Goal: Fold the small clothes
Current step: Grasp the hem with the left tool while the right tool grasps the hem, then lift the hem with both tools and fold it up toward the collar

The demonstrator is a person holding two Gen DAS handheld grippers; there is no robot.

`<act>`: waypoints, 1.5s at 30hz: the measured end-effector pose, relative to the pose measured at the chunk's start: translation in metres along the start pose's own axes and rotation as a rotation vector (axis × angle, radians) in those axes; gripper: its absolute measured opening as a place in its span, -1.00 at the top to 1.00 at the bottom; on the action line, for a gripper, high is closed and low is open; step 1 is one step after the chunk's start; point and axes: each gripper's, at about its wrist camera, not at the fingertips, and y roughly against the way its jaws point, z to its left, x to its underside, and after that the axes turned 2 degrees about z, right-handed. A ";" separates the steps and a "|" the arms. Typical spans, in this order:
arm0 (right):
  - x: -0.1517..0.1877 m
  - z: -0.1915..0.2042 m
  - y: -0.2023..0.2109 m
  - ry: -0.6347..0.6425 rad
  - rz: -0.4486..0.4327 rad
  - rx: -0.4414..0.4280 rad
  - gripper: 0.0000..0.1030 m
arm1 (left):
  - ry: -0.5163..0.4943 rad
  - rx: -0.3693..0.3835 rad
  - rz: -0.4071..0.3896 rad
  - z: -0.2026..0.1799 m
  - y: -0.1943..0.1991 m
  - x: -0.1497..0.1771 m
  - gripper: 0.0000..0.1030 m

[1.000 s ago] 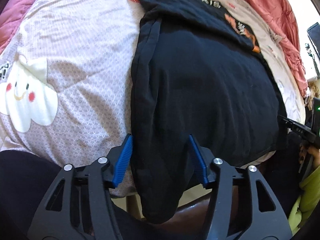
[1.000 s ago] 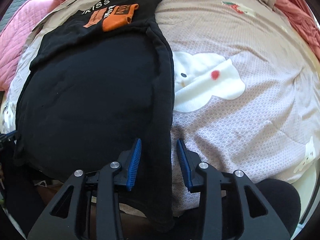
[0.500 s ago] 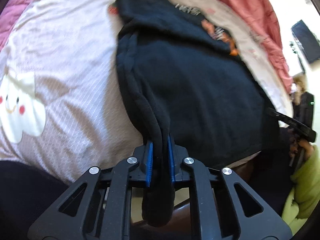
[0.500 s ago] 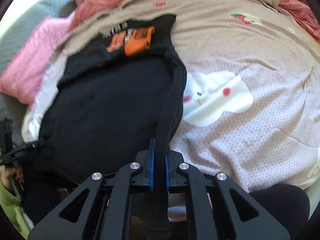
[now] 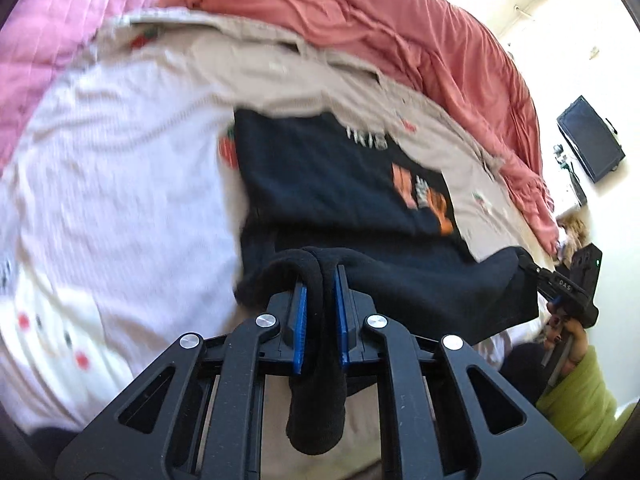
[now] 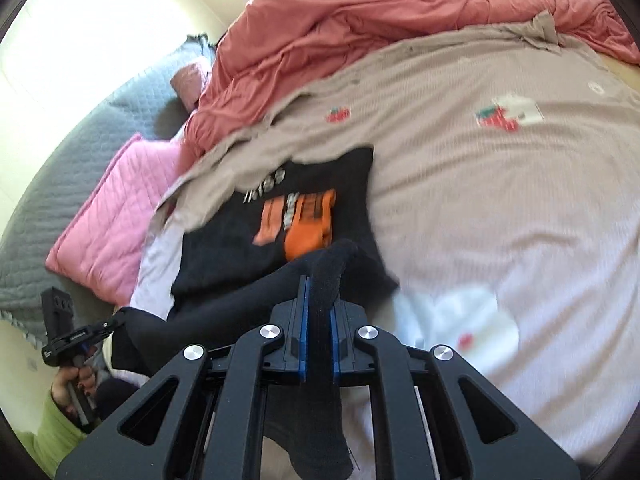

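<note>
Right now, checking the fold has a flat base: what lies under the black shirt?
The black shirt lies on the printed bedspread; both grippers hold its near edge lifted. Whatever is beneath its flat part is covered.

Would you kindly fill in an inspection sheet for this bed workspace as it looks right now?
Surface: bedsheet, pale with strawberry and cloud prints, rumpled at the far edge.
Job's things: black T-shirt with orange print, near hem lifted off the sheet, far part lying flat.
Clutter: pink pillow; red blanket bunched at the far side; grey quilt.
Grippers: left gripper and right gripper each clamp a bunched hem corner; fabric tails hang below both.
Cables: nothing seen.
Surroundings: dark screen on the wall; the views are motion-blurred.
</note>
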 end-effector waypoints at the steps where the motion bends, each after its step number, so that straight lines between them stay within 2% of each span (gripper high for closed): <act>1: -0.005 -0.002 -0.002 -0.002 -0.007 0.000 0.86 | 0.004 -0.002 -0.008 0.002 -0.001 -0.007 0.89; 9: -0.044 -0.003 -0.053 0.018 -0.027 0.046 0.86 | 0.082 -0.023 -0.017 0.024 -0.041 -0.048 0.89; 15: -0.044 -0.018 -0.093 0.001 0.028 0.142 0.84 | 0.087 -0.058 -0.021 0.036 -0.069 -0.055 0.86; 17: -0.042 -0.022 -0.097 -0.004 0.029 0.163 0.70 | 0.063 -0.077 -0.026 0.037 -0.075 -0.055 0.84; 19: -0.042 -0.024 -0.092 -0.016 0.009 0.200 0.22 | 0.039 -0.086 -0.028 0.038 -0.078 -0.054 0.82; 22: -0.040 -0.029 -0.078 -0.039 -0.021 0.210 0.10 | 0.004 -0.083 -0.038 0.039 -0.077 -0.053 0.74; 23: -0.039 -0.029 -0.073 -0.040 -0.028 0.217 0.07 | -0.019 -0.087 -0.044 0.037 -0.074 -0.052 0.58; 24: -0.036 -0.029 -0.067 -0.041 -0.036 0.223 0.03 | -0.047 -0.101 -0.052 0.035 -0.069 -0.051 0.15; 25: -0.033 -0.028 -0.061 -0.043 -0.034 0.226 0.02 | -0.068 -0.116 -0.059 0.034 -0.066 -0.051 -0.04; 26: -0.031 -0.027 -0.058 -0.046 -0.032 0.225 0.01 | -0.089 -0.125 -0.066 0.034 -0.063 -0.050 -0.12; 27: -0.026 -0.025 -0.054 -0.049 -0.029 0.218 -0.01 | -0.100 -0.128 -0.070 0.035 -0.059 -0.050 -0.12; 30: -0.014 -0.020 -0.047 -0.058 0.003 0.192 -0.16 | -0.032 -0.083 -0.057 0.046 -0.048 -0.050 -0.16; 31: -0.012 -0.018 -0.047 -0.056 0.018 0.188 -0.16 | 0.005 -0.024 -0.038 0.051 -0.045 -0.048 -0.18; 34: -0.006 -0.012 -0.049 -0.038 0.055 0.202 -0.16 | 0.025 0.016 0.006 0.052 -0.043 -0.038 -0.23; 37: 0.000 -0.014 -0.057 -0.071 0.098 0.209 -0.16 | 0.077 0.106 0.078 0.051 -0.053 -0.023 -0.23; 38: 0.002 -0.016 -0.058 -0.083 0.104 0.205 -0.16 | 0.091 0.115 0.106 0.050 -0.059 -0.019 -0.23; 40: 0.005 -0.019 -0.062 -0.111 0.115 0.185 -0.16 | 0.095 0.093 0.111 0.047 -0.064 -0.016 -0.22; 41: 0.005 -0.020 -0.063 -0.115 0.118 0.180 -0.16 | 0.092 0.094 0.109 0.045 -0.064 -0.016 -0.17; 42: 0.006 -0.019 -0.064 -0.118 0.124 0.172 -0.15 | 0.080 0.092 0.098 0.042 -0.062 -0.017 -0.02; 43: 0.007 -0.019 -0.066 -0.117 0.131 0.156 0.10 | 0.064 0.078 0.087 0.039 -0.059 -0.018 0.09; 44: 0.006 -0.017 -0.069 -0.106 0.148 0.128 0.38 | 0.053 0.067 0.081 0.038 -0.058 -0.019 0.38; 45: 0.005 -0.015 -0.070 -0.095 0.158 0.120 0.83 | 0.053 0.069 0.077 0.037 -0.055 -0.020 0.63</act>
